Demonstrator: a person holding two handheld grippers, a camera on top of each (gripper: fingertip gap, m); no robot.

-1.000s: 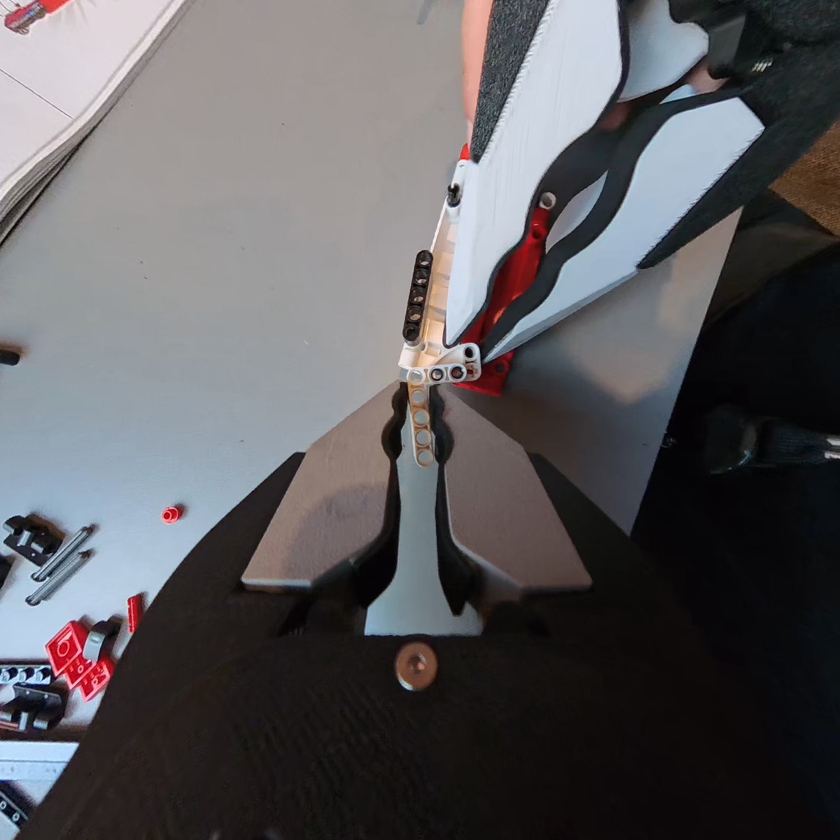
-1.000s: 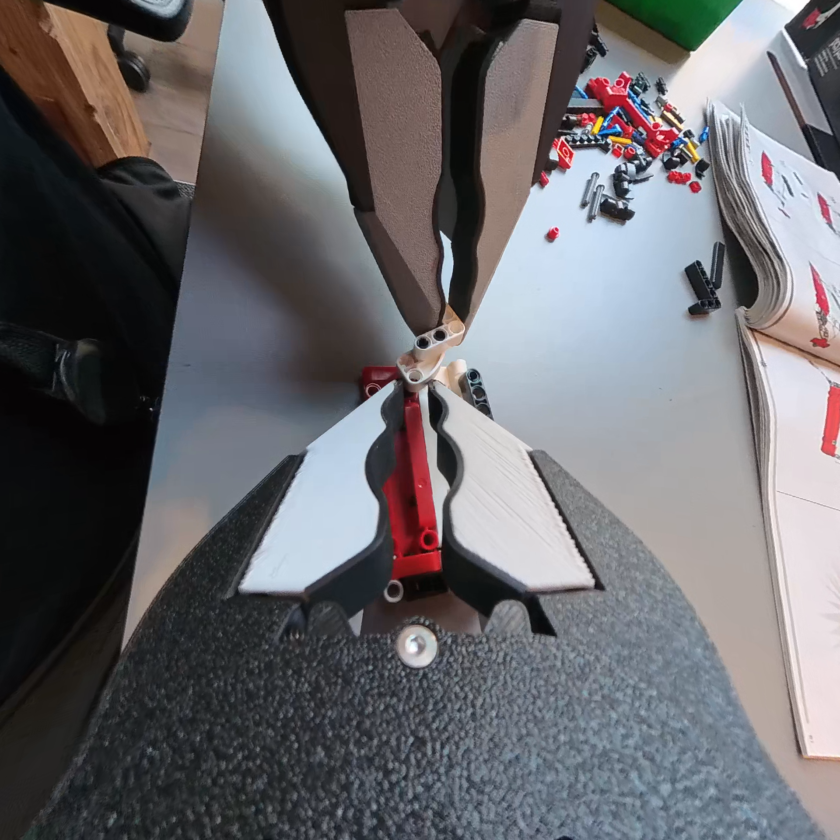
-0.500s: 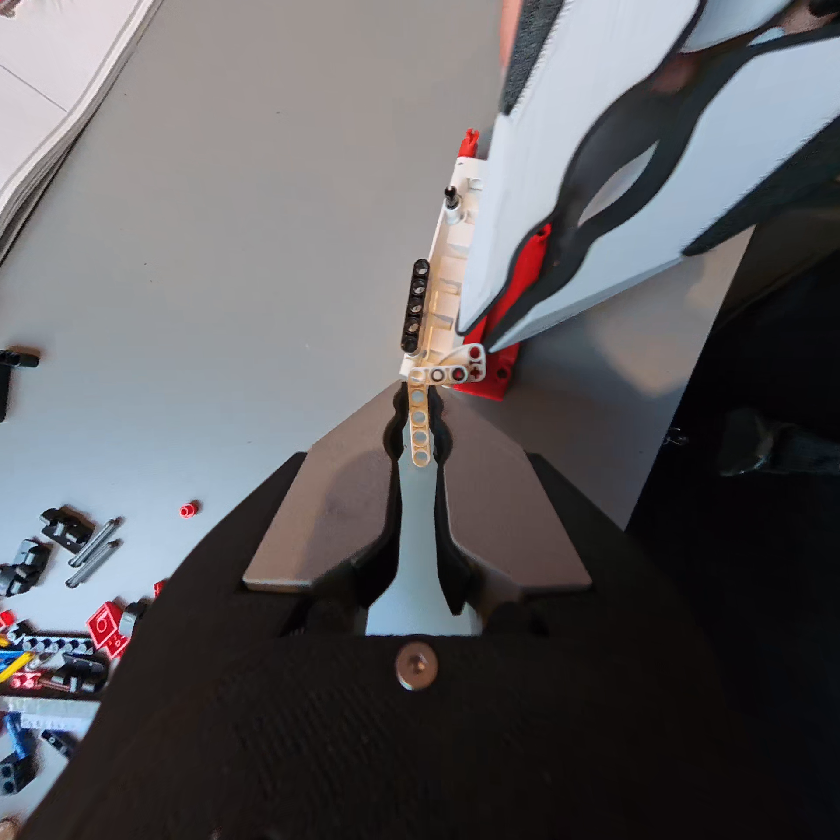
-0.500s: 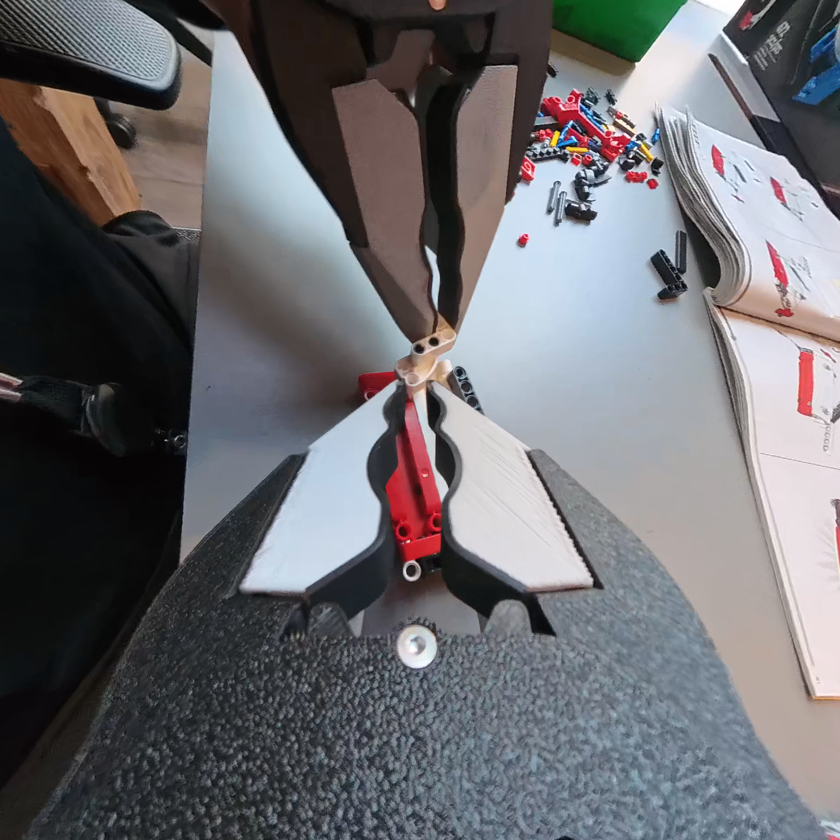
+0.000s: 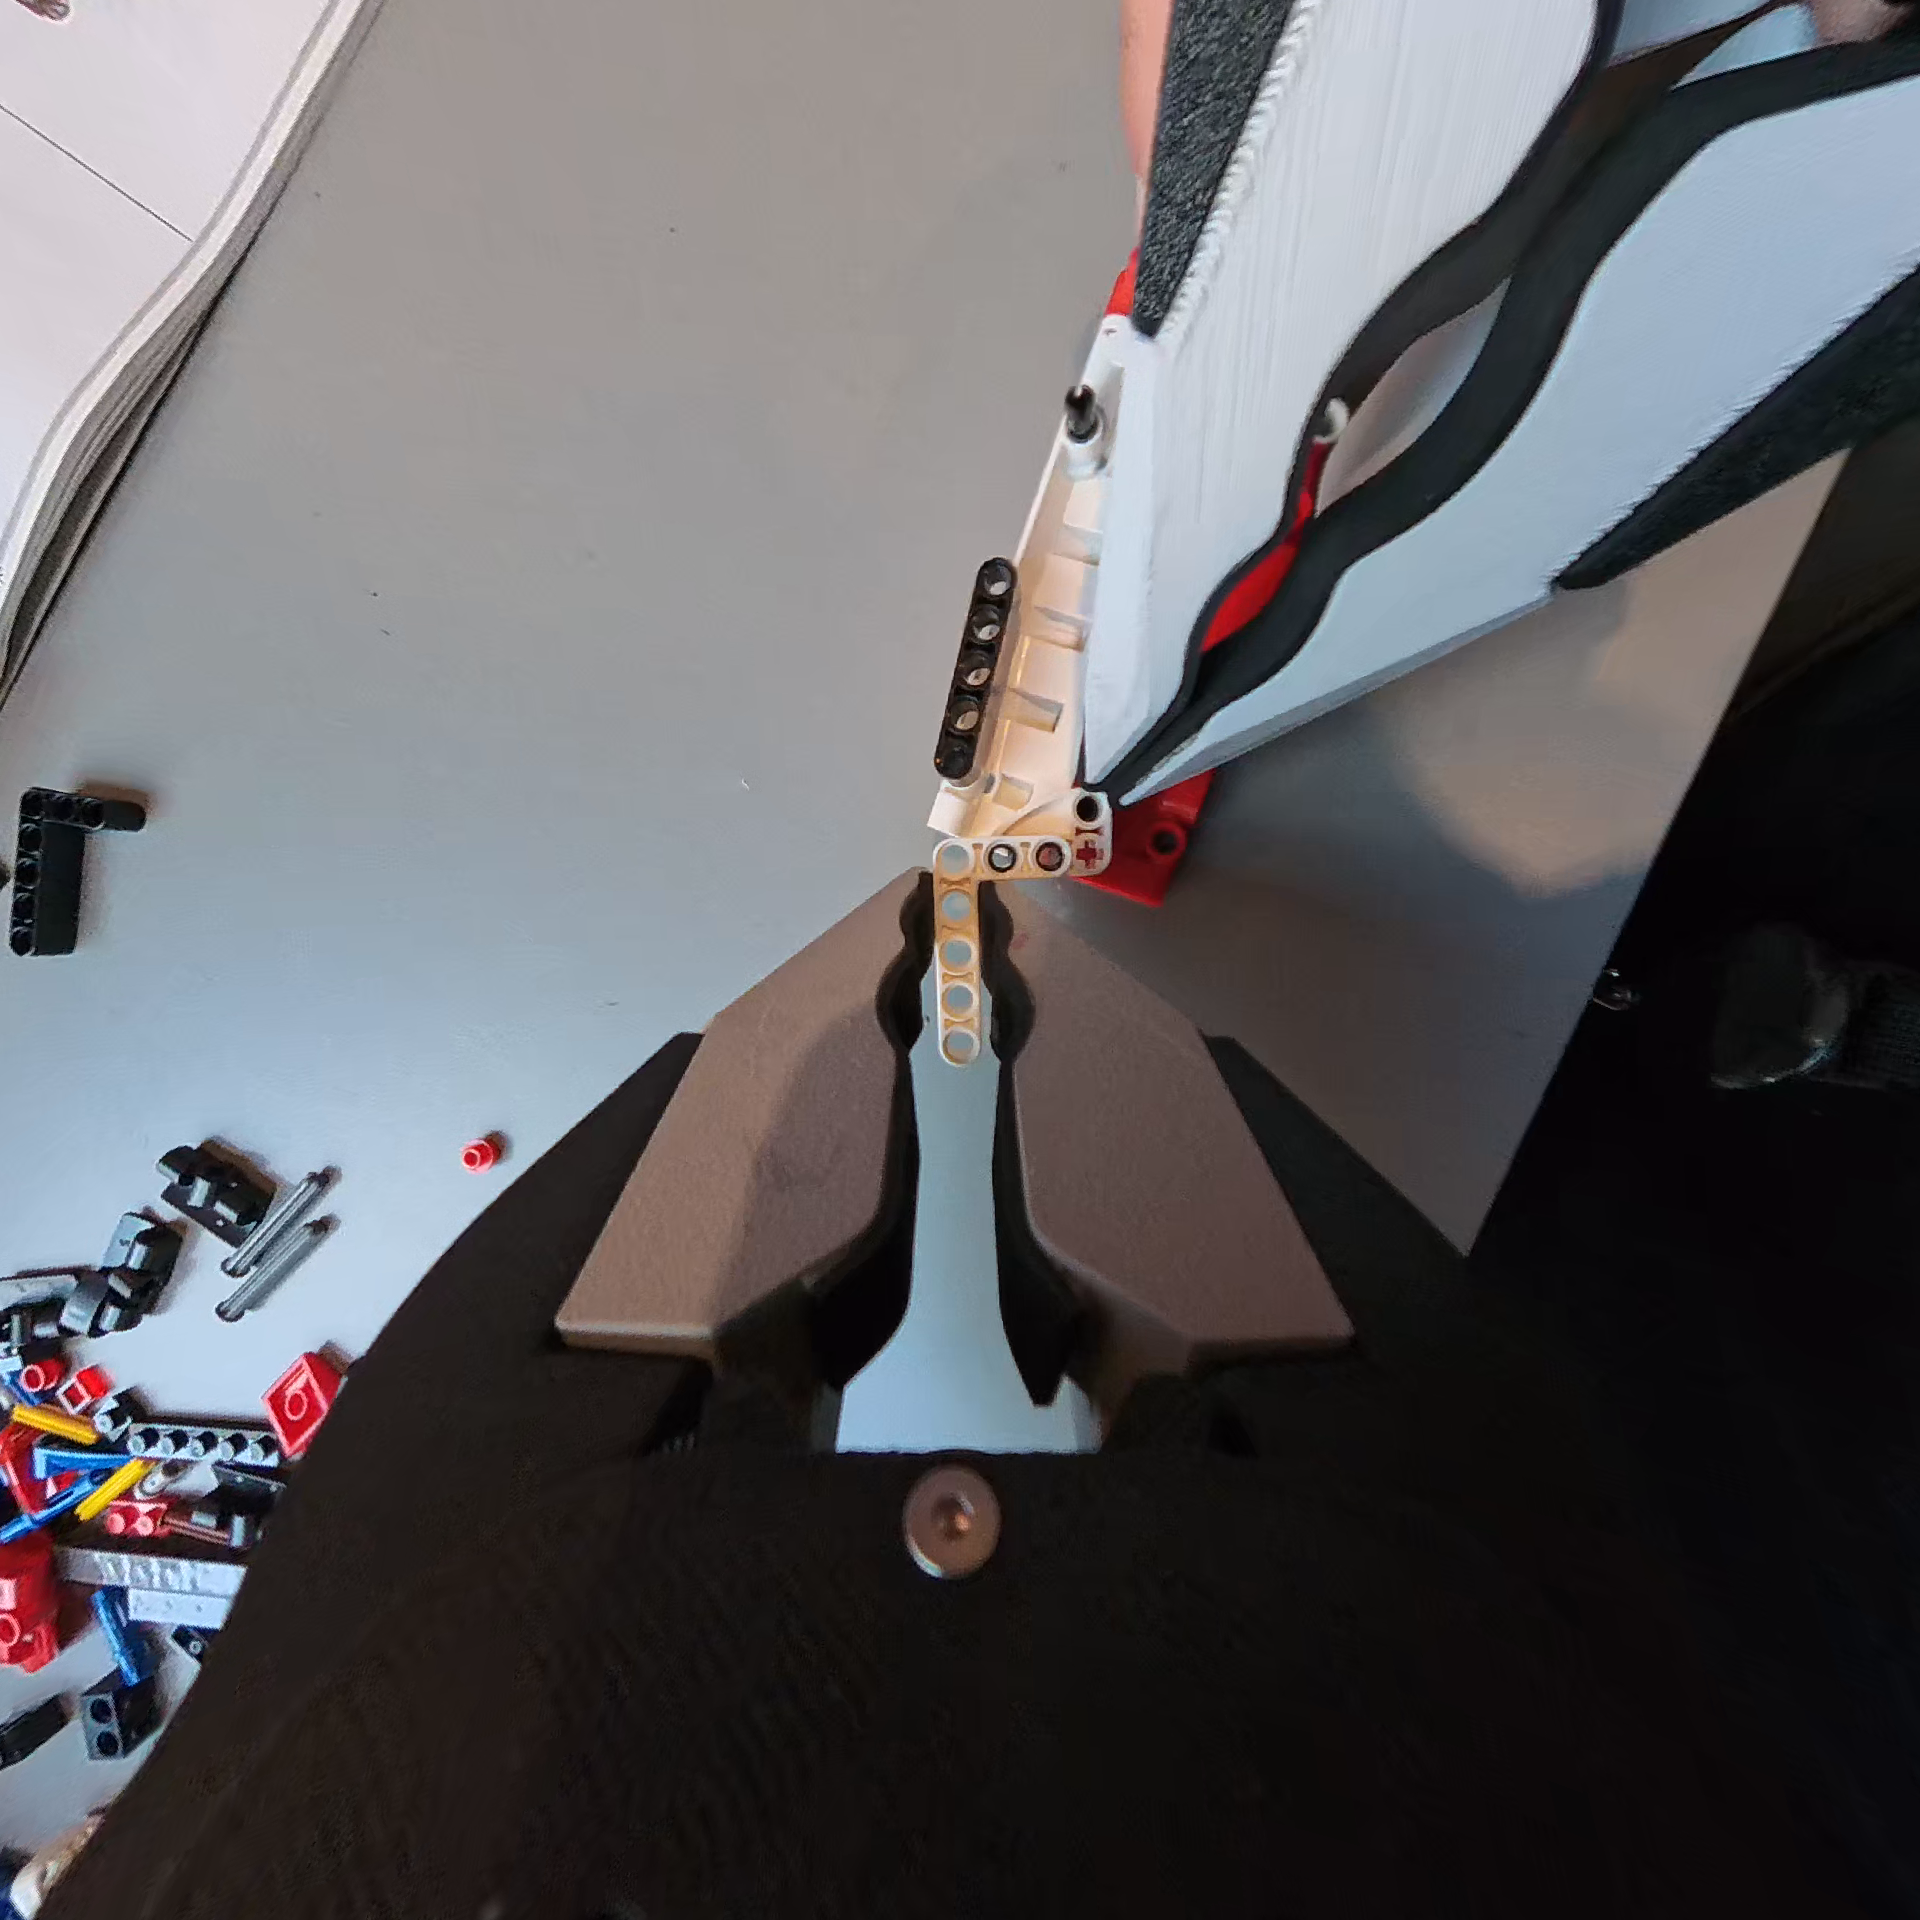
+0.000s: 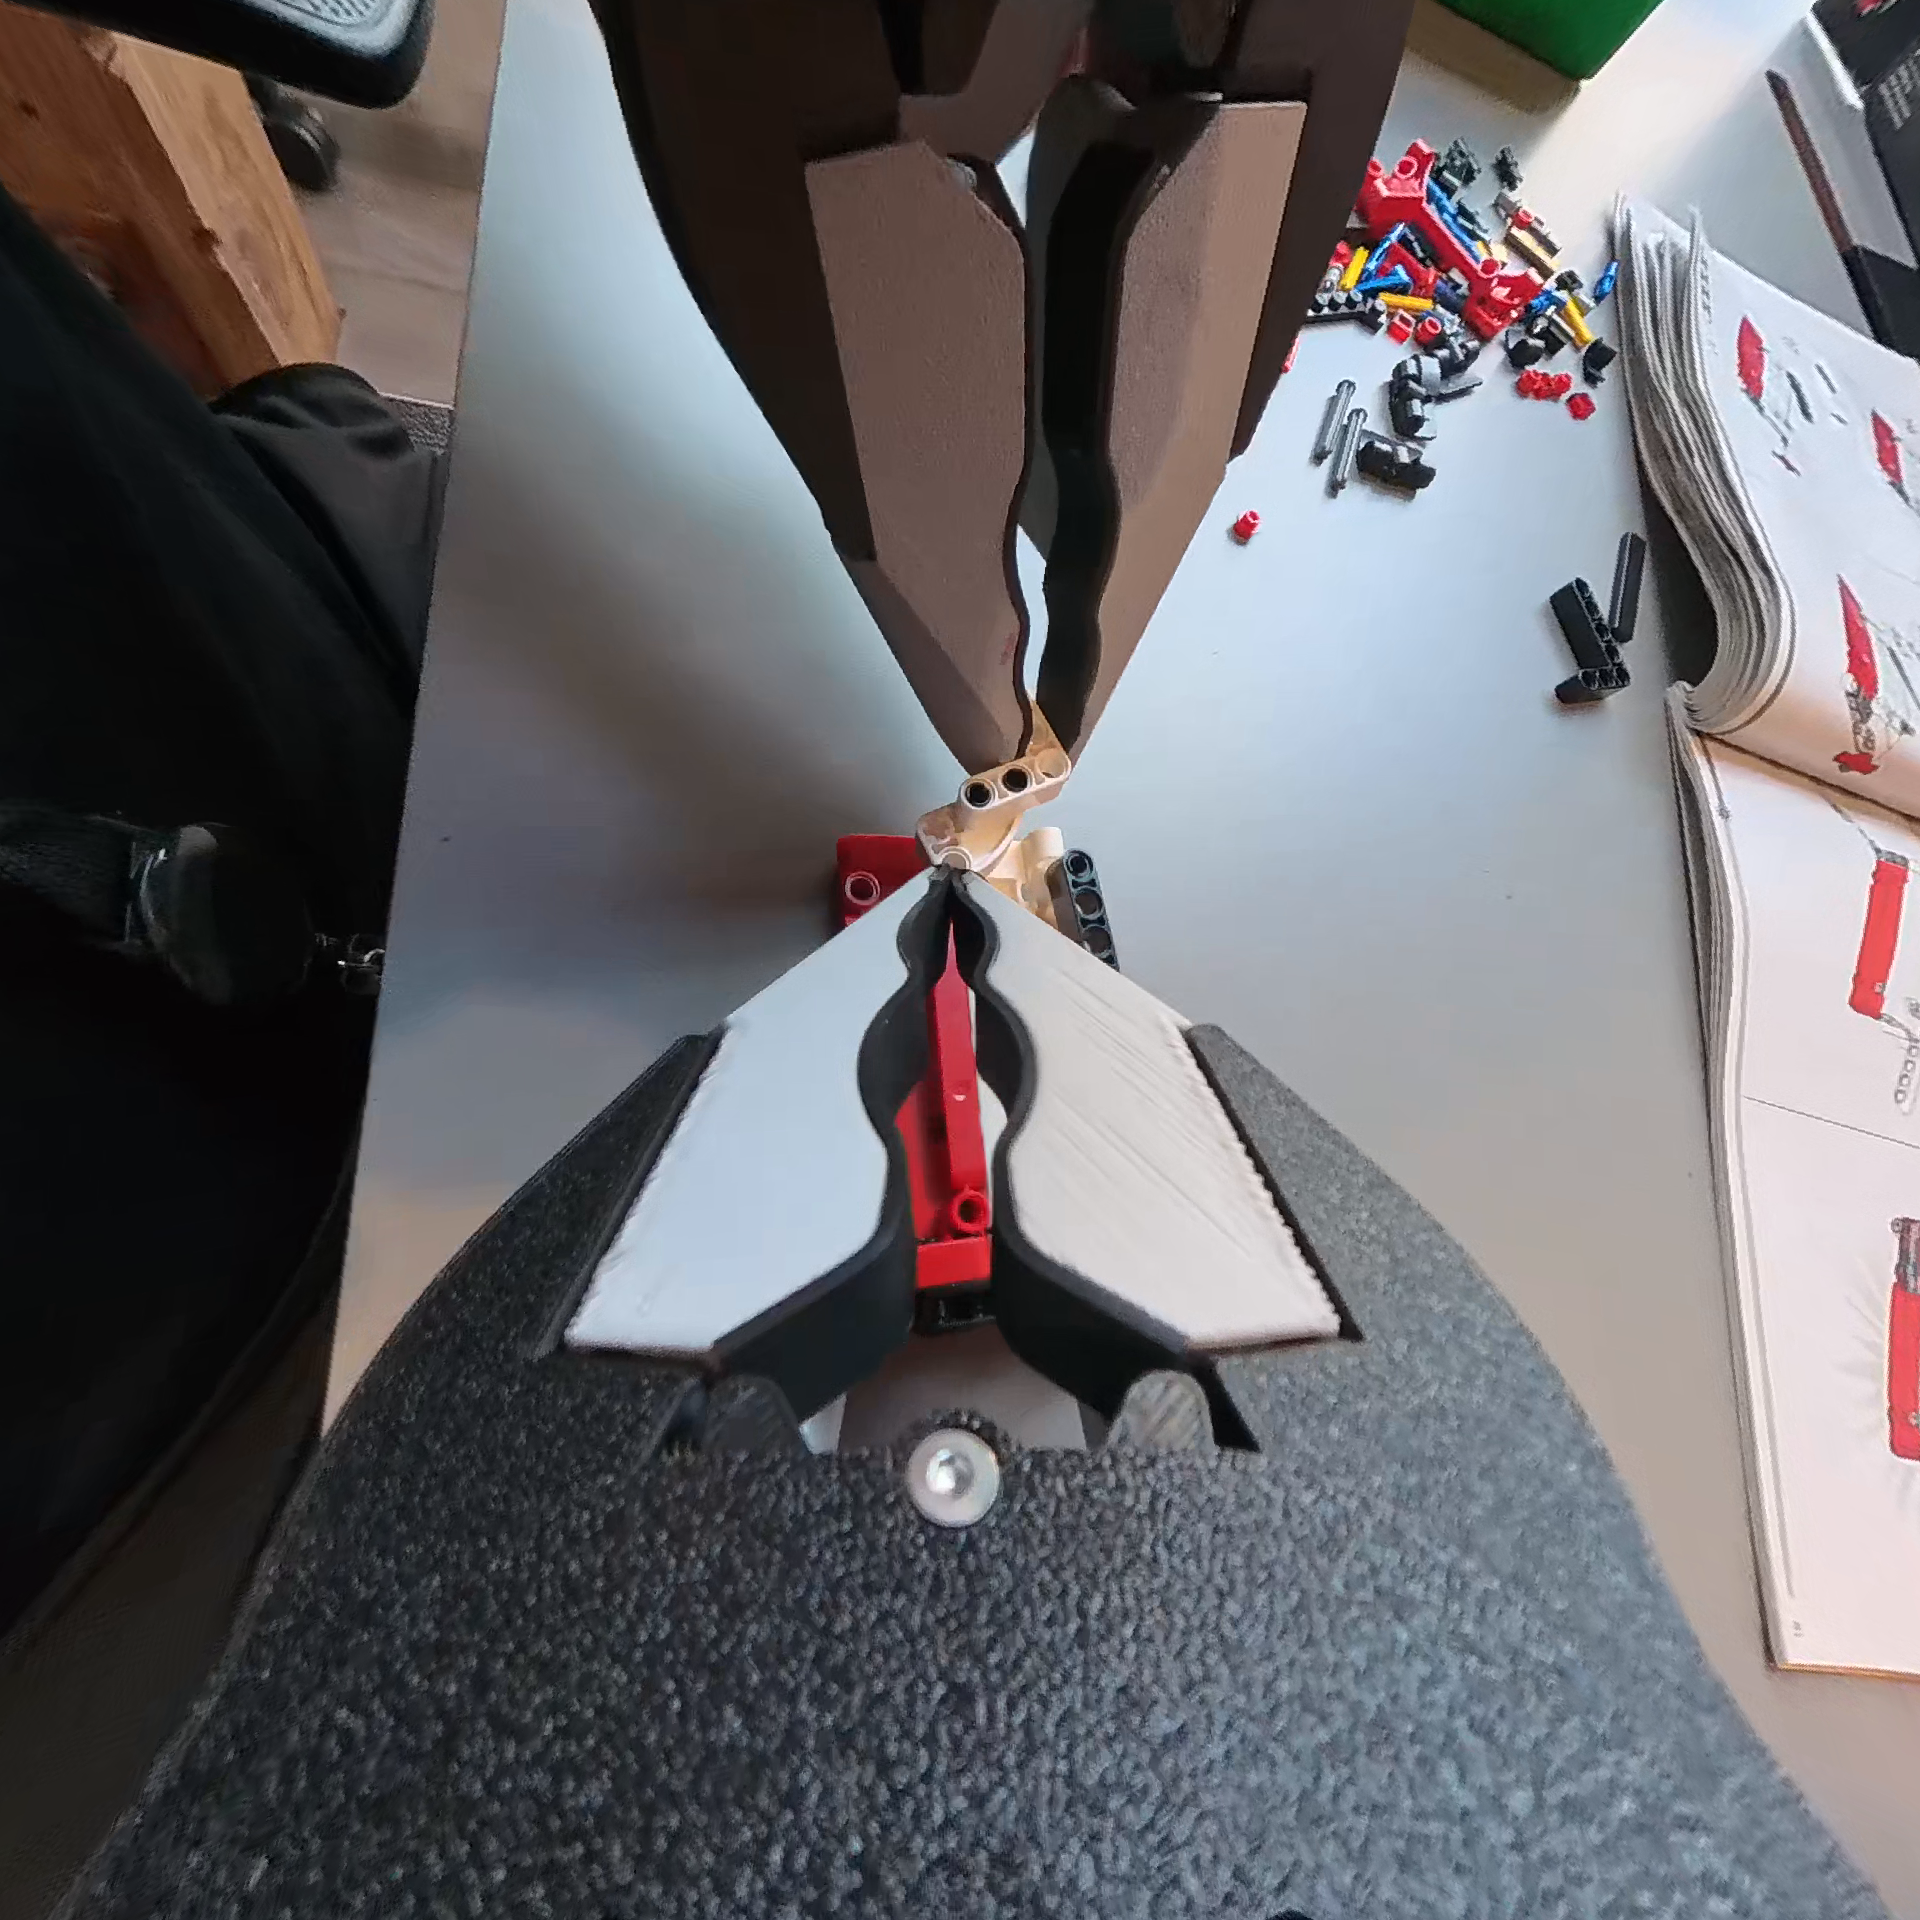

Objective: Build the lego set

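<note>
Plastic, light and stiff, the white L-beam (image 5: 958, 956) is clamped edgewise by the left gripper (image 5: 961, 914); the red-and-white assembly (image 6: 951, 1122), near the table (image 5: 582, 499) edge, is pinched by the right gripper (image 6: 951, 904).

Both views are bright, lit by soft daylight. The grey worktop (image 5: 540, 582) shines palest at the lower left of the left wrist view and darkens toward its right edge, where a broad soft shadow falls. The right gripper (image 5: 1117, 795), entering at the top right of that view, is smeared by motion blur along its white fingers (image 5: 1226, 436). In the right wrist view the instruction booklet (image 6: 1808, 894) is near overexposed, its pages washed out. Wide-angle distortion bends the worktop edges and stretches the black gripper bodies at the bottom of each frame. The loose brick pile (image 6: 1455, 260) stays fairly sharp.
</note>
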